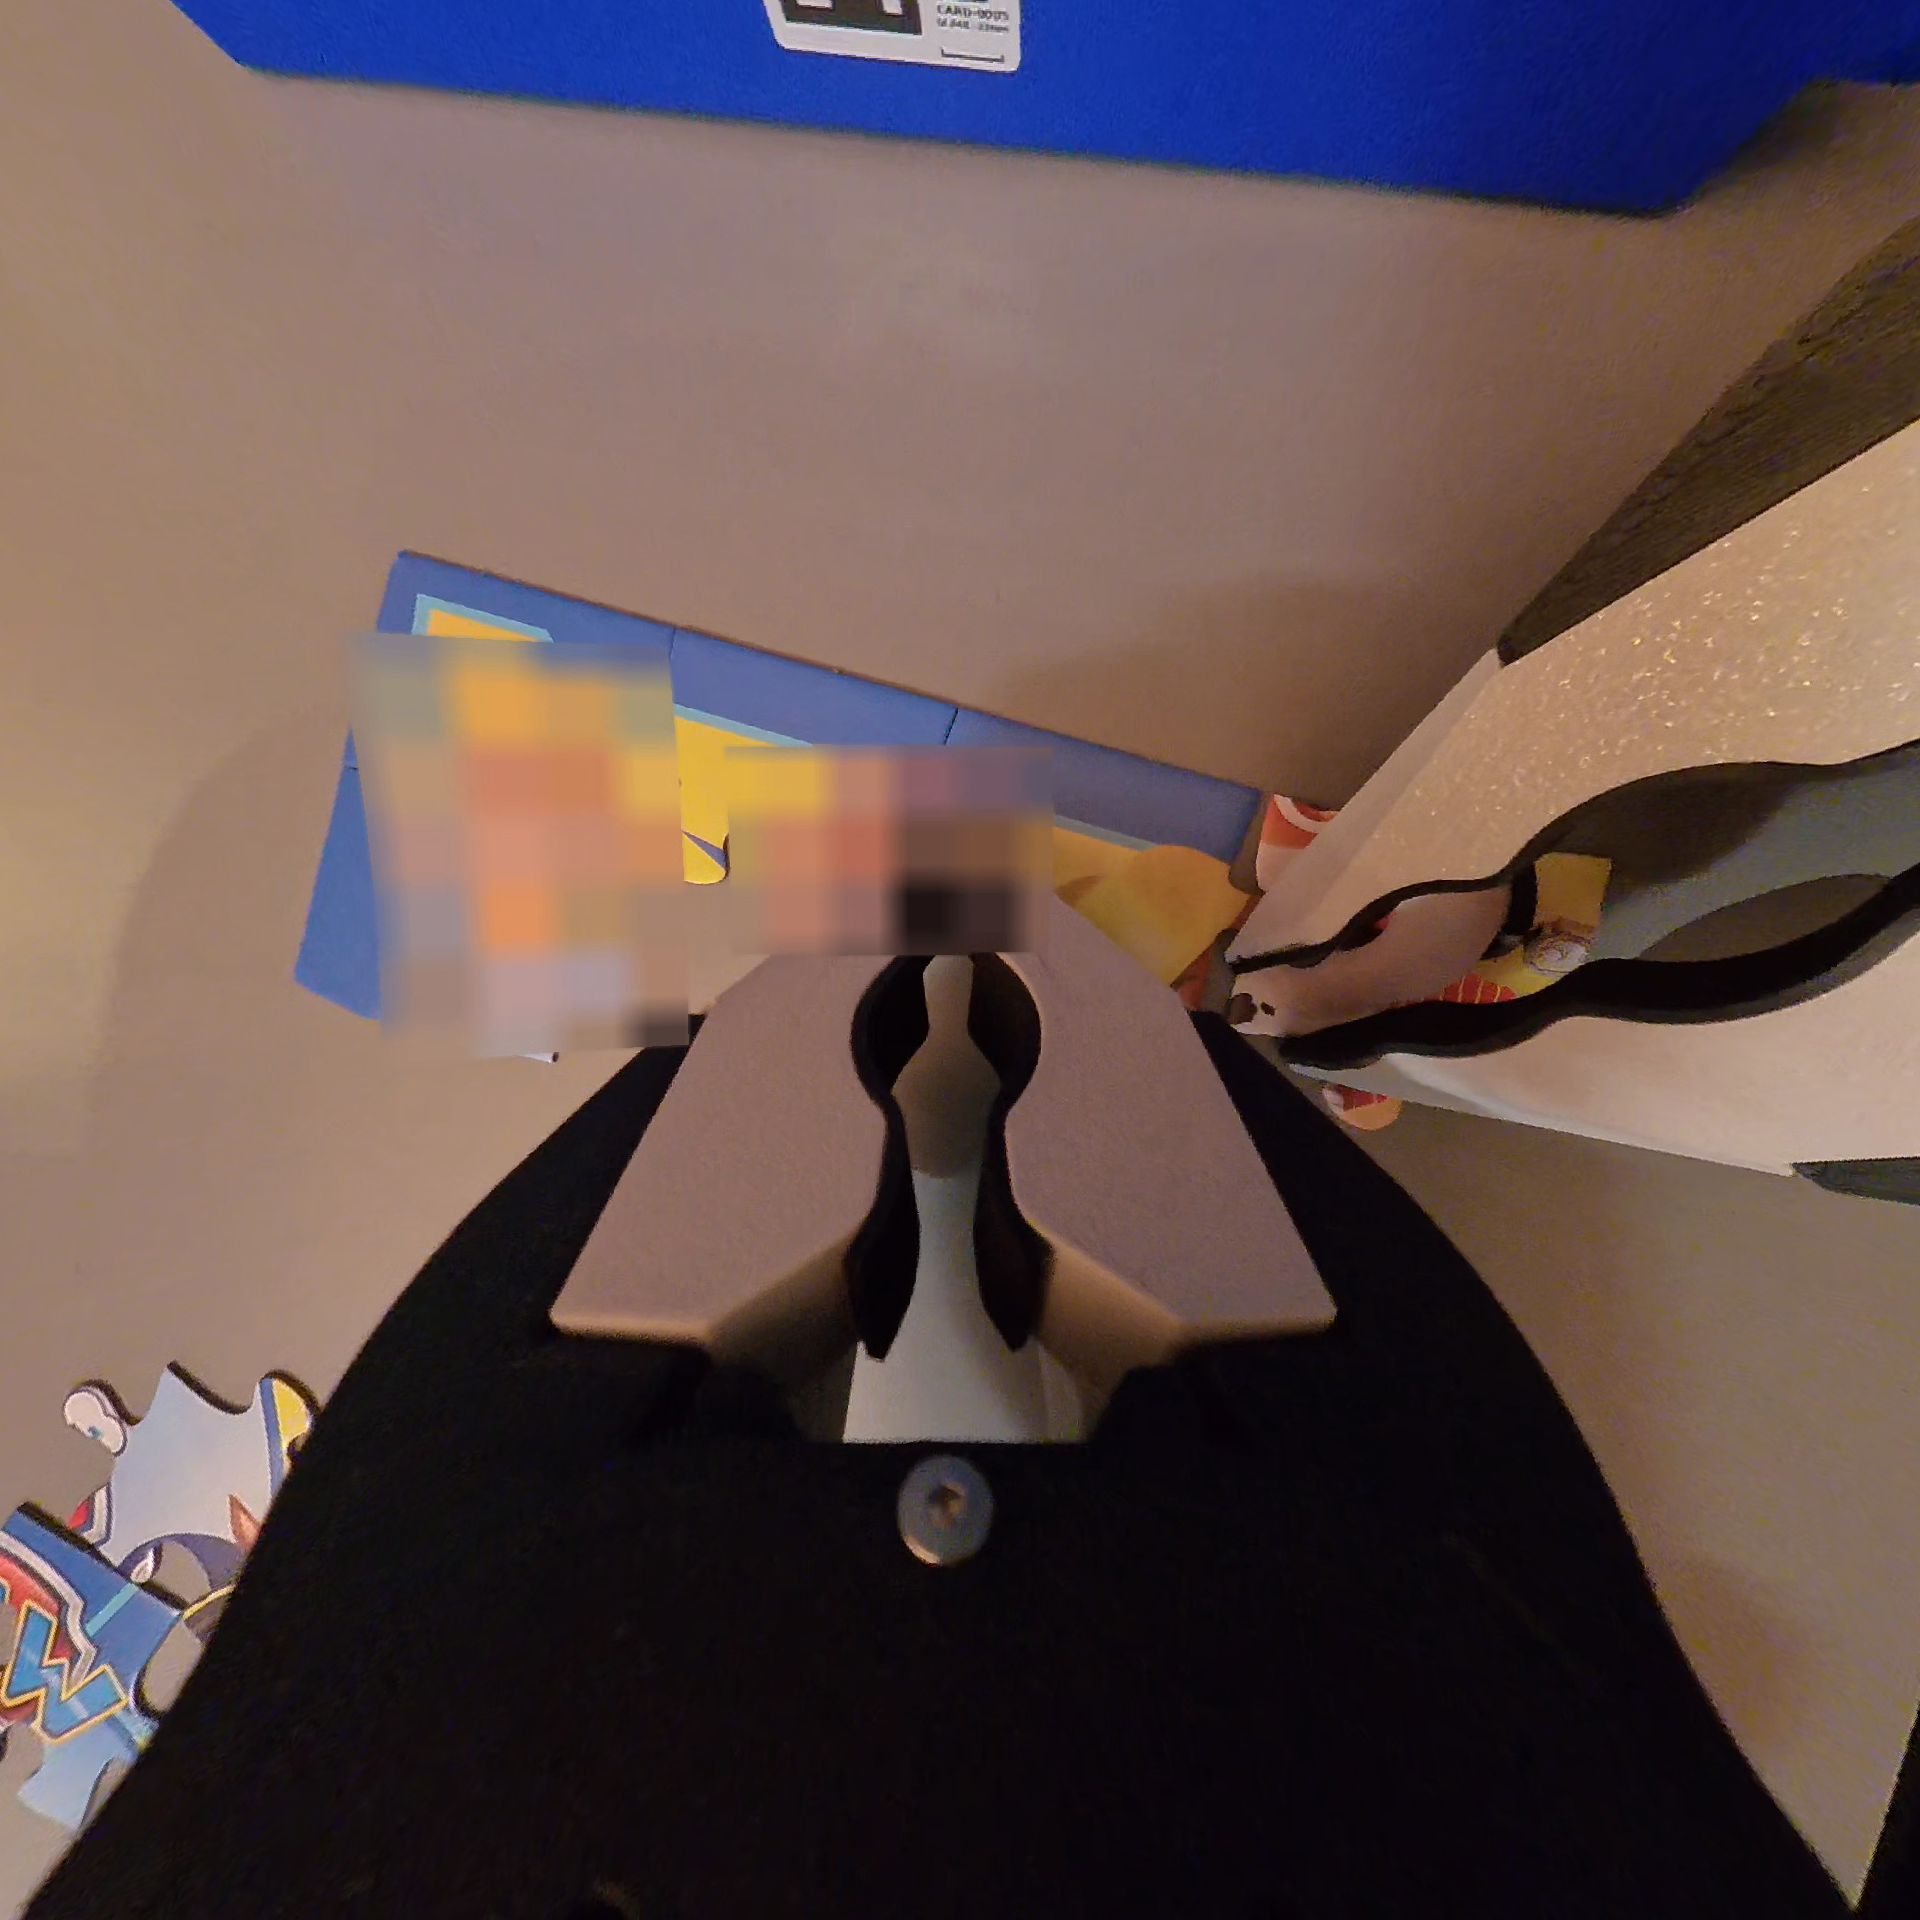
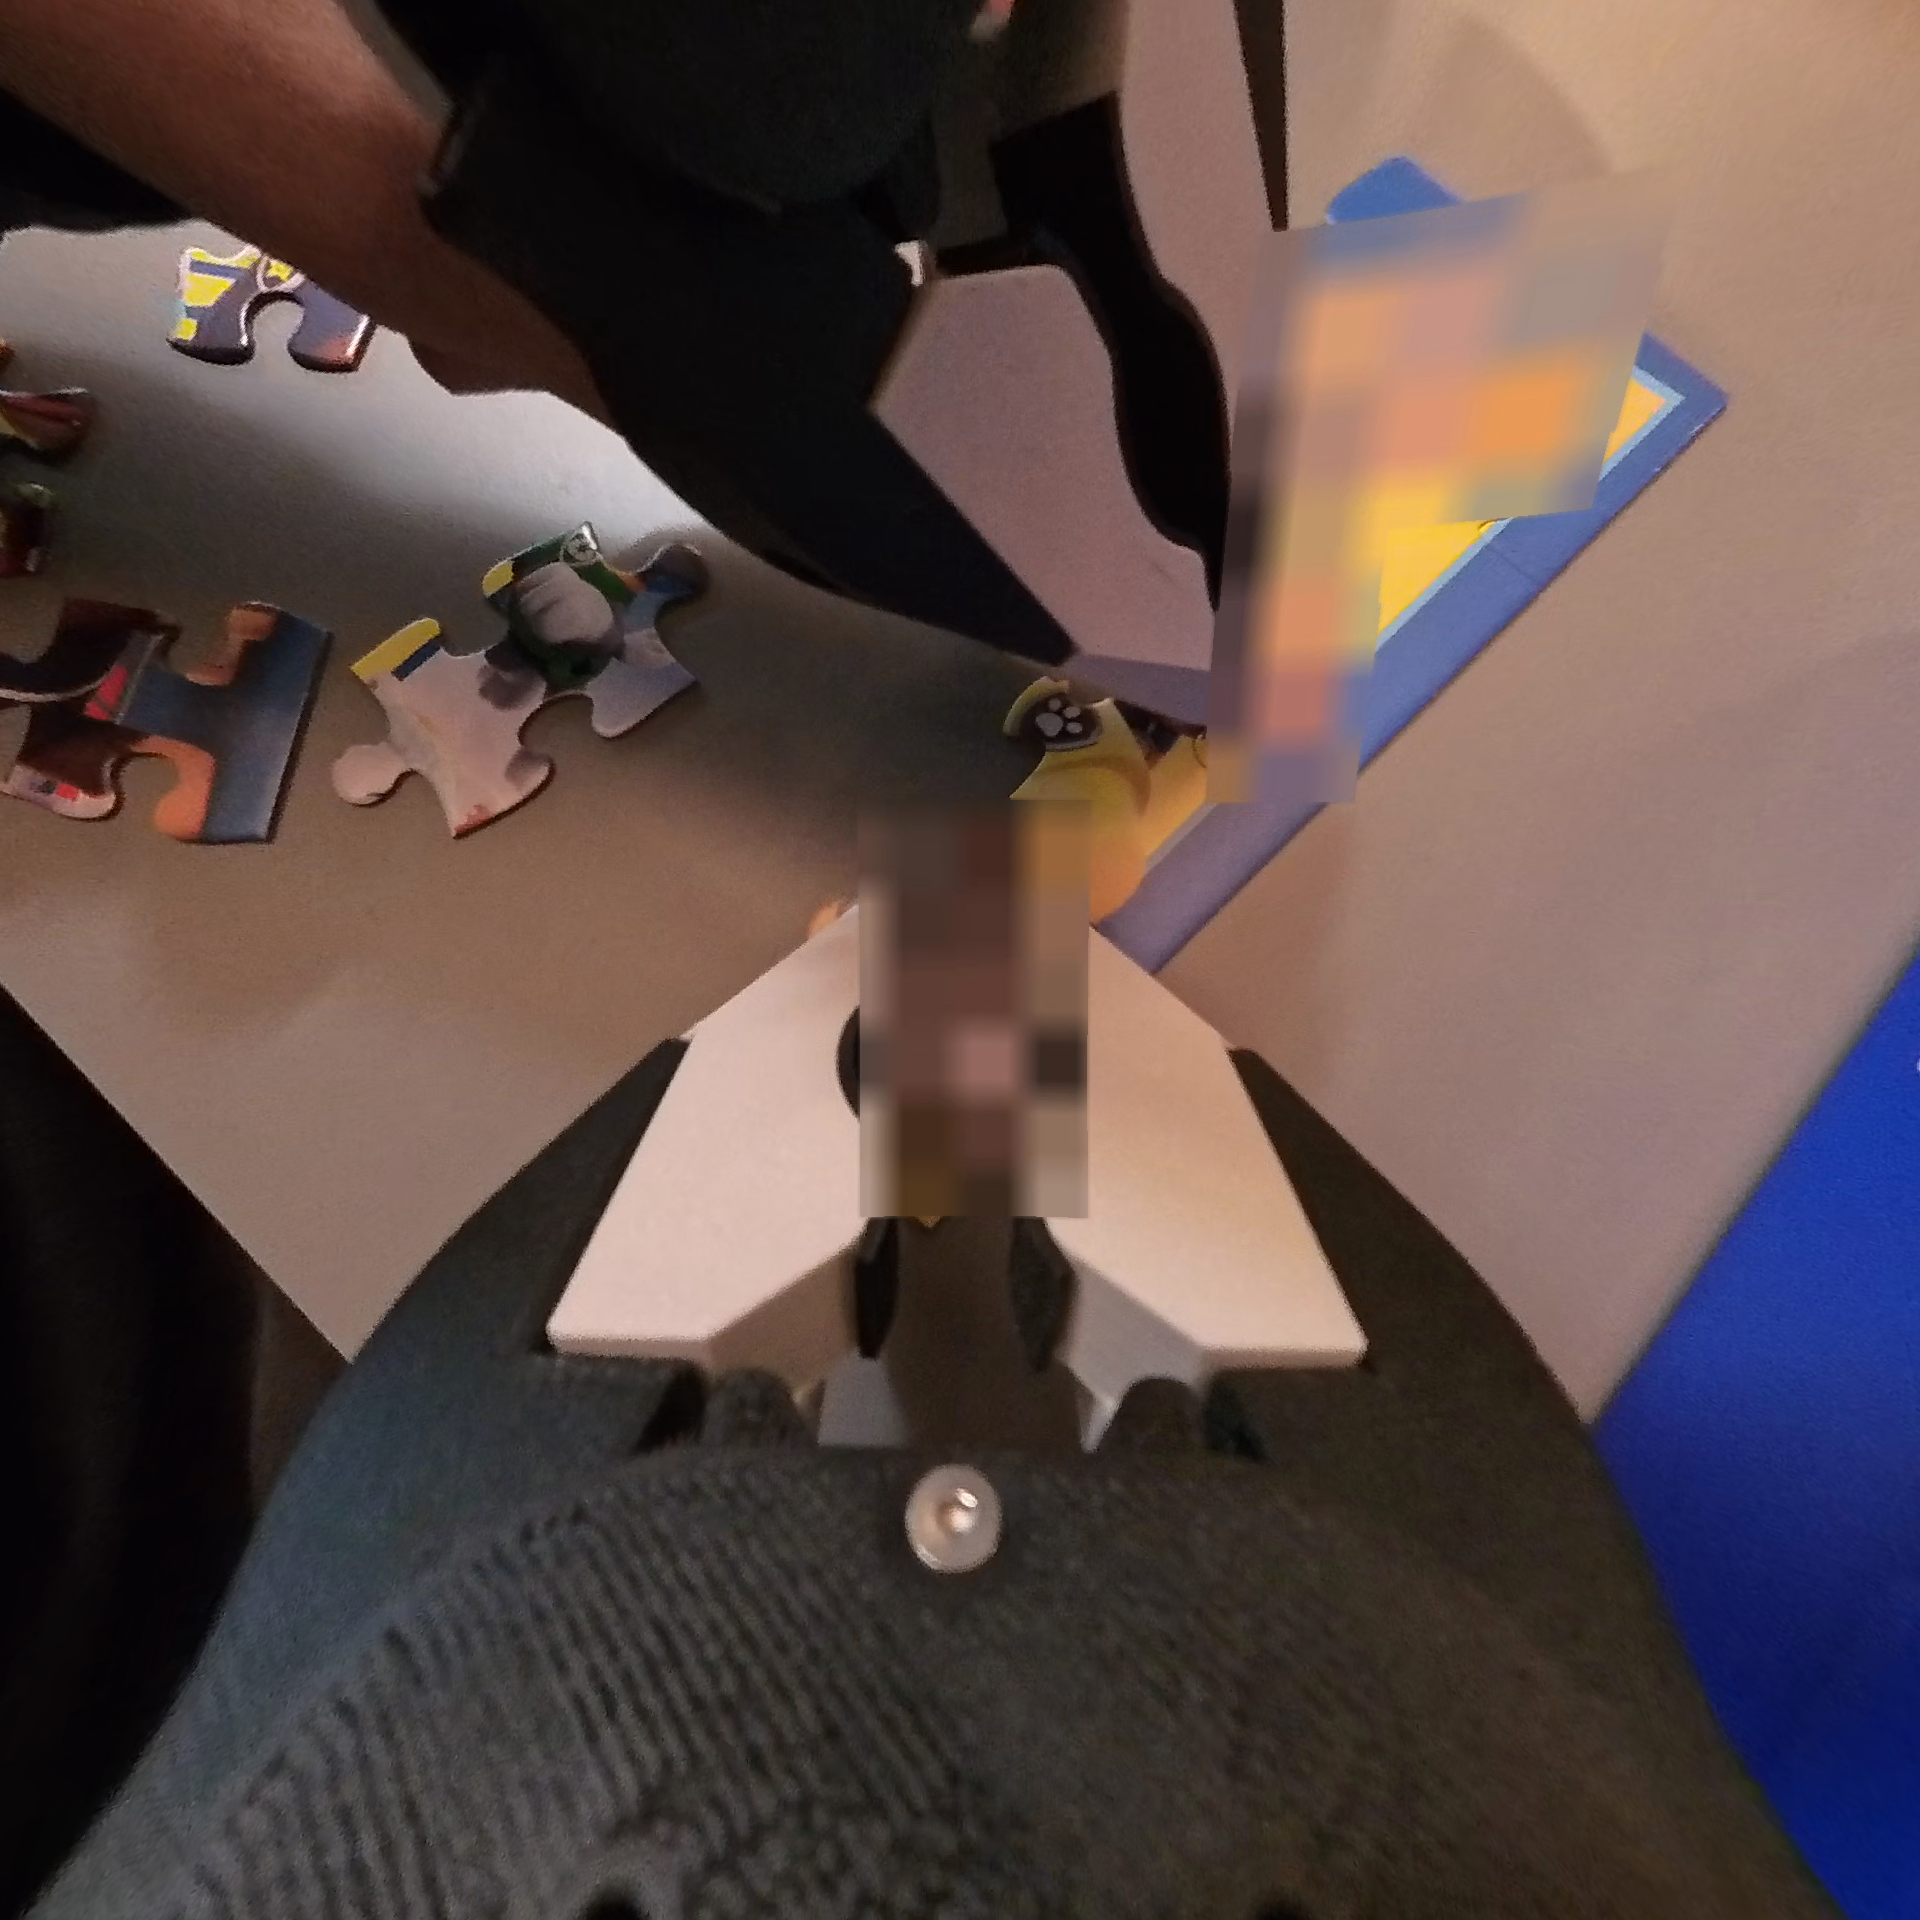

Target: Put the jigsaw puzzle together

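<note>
Both tongs (image 1: 943,971) shut (tips together) at blue-bordered puzzle (image 1: 810,691).

Left gripper (image 1: 943,971): black felt-textured body; two pale grey angular finger blocks; black wavy-edged pads; silver hex-socket screw (image 1: 943,1509) set centrally; right gripper (image 2: 971,935): dark ribbed, 3D-printed body; white finger blocks; round silver screw (image 2: 954,1527) set centrally.
</note>
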Available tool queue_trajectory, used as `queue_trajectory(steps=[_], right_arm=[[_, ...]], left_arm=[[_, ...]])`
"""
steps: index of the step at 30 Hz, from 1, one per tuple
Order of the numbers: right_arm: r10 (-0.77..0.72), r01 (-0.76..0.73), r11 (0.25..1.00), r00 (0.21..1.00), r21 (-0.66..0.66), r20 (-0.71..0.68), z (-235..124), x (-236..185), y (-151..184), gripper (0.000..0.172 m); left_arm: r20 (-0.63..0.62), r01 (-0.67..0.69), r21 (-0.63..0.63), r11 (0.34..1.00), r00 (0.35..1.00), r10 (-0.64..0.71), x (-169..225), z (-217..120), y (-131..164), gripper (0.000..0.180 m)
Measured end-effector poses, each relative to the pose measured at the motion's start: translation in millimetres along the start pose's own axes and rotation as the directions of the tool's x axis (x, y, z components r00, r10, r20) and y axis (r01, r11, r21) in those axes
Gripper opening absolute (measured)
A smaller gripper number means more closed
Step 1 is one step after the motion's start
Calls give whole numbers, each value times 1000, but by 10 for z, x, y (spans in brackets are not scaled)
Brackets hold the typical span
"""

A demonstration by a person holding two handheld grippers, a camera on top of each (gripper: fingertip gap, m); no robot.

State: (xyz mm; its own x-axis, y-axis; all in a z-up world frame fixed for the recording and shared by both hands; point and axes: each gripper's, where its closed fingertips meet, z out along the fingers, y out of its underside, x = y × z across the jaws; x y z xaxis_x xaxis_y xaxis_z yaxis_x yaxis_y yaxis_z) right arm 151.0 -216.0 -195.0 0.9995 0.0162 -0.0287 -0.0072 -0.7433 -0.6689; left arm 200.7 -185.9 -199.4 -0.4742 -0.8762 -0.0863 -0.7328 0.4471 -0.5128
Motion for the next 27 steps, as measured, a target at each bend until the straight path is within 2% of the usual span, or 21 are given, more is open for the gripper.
queue_trajectory(steps=[10, 12, 13, 14, 15, 17, 18, 20, 23, 27], right_arm=[[10, -10, 1000, 1000, 4, -23, -15, -39, 17, 12], [20, -18, 999, 996, -27, 91, -37, -245, 67, 0], [32, -30, 999, 995, -23, 98, -52, -279, 76, 0], [23, -22, 1000, 999, -17, 40, -78, -216, 99, 0], [16, -16, 1000, 1000, -6, -27, -121, -137, 116, 6], [46, -38, 997, 992, 64, -119, -222, -3, 87, 40], [67, -51, 993, 985, 102, -158, -269, 70, 73, 43], [105, -71, 986, 966, 150, -237, -322, 241, 83, 60], [132, -113, 988, 970, 102, -204, -206, 261, 189, 70], [124, -111, 990, 978, 89, -166, -138, 188, 146, 69]], left_arm=[[-1, -6, 8, 1000, 1000, 6, -1, 1, 0, 3], [4, -11, 7, 1000, 1000, 11, -2, 1, 0, 3], [6, -13, 9, 1000, 1000, 13, -1, 2, 0, 3], [6, -12, 13, 1000, 1000, 12, -1, 2, -2, 3], [5, -8, 19, 1000, 1000, 8, -2, 3, -2, 3], [0, 1, 27, 1000, 1000, -1, -2, 3, -4, 3], [1, -1, 27, 1000, 1000, 1, -1, 3, -5, 3], [9, -11, 24, 1000, 1000, 10, -3, 3, -5, 3], [22, -23, 19, 1000, 999, 23, -3, 4, -4, 3], [23, -19, 17, 1000, 1000, 19, -2, 2, -3, 3]])
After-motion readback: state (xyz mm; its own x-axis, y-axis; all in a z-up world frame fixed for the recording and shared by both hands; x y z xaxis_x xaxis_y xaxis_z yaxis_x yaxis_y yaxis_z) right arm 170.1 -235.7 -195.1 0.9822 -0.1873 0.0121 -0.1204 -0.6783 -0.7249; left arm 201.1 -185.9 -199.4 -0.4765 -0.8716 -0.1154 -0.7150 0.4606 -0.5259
